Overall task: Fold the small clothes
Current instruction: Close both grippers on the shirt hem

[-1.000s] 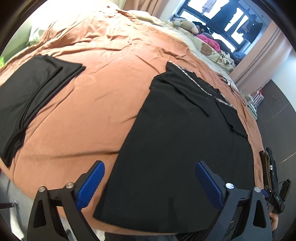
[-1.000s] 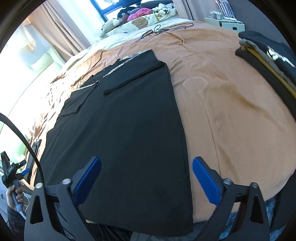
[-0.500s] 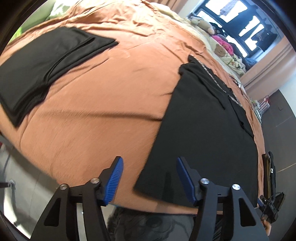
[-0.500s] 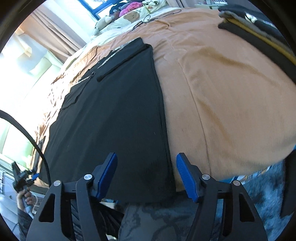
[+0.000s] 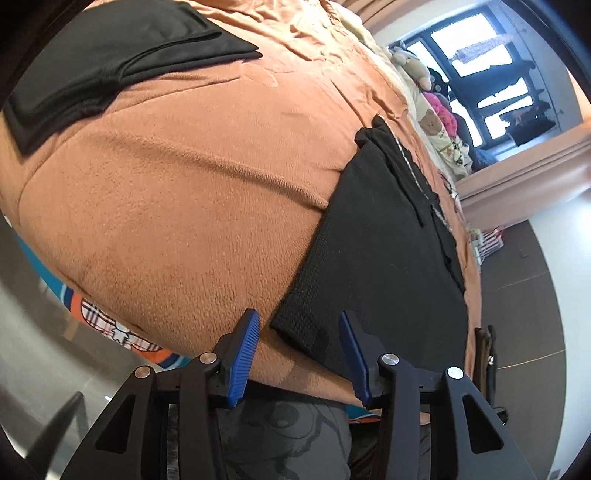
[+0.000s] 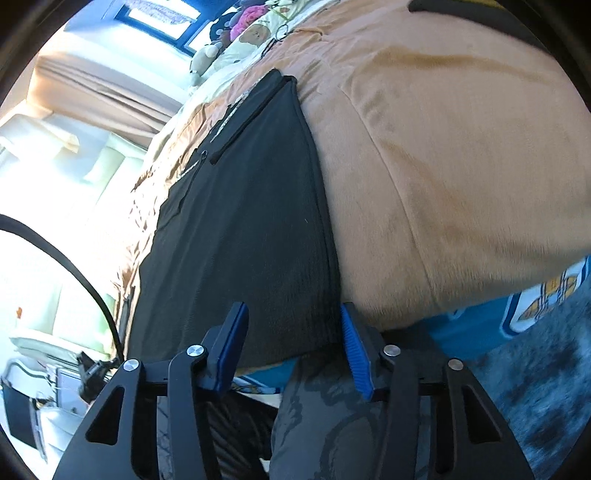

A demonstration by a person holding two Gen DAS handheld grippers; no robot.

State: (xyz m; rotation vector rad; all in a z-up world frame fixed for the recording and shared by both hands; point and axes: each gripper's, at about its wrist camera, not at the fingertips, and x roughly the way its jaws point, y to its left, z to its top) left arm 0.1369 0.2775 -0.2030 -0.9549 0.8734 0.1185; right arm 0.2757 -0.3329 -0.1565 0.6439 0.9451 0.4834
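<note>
A black garment (image 5: 388, 236) lies spread flat on the orange blanket (image 5: 177, 192), reaching away from the bed's near edge. My left gripper (image 5: 299, 332) is low at that edge. Its jaws are closing with the garment's near left corner between the blue pads (image 5: 245, 347), and a gap shows on both sides. In the right wrist view the same garment (image 6: 251, 221) fills the space between the closing jaws of my right gripper (image 6: 291, 332), at the near right corner. The right pad (image 6: 354, 347) sits just beside the cloth's side edge.
A folded black pile (image 5: 110, 66) lies at the far left of the bed. Another stack of clothes (image 6: 480, 7) sits at the far right. Stuffed toys and pillows (image 5: 436, 118) line the head end by the window. A person's grey patterned trousers (image 6: 332, 424) stand against the bed edge.
Both grippers have sunk toward the bed's near edge and rolled. Their jaws have narrowed from wide open to about half, now straddling the garment's two near corners.
</note>
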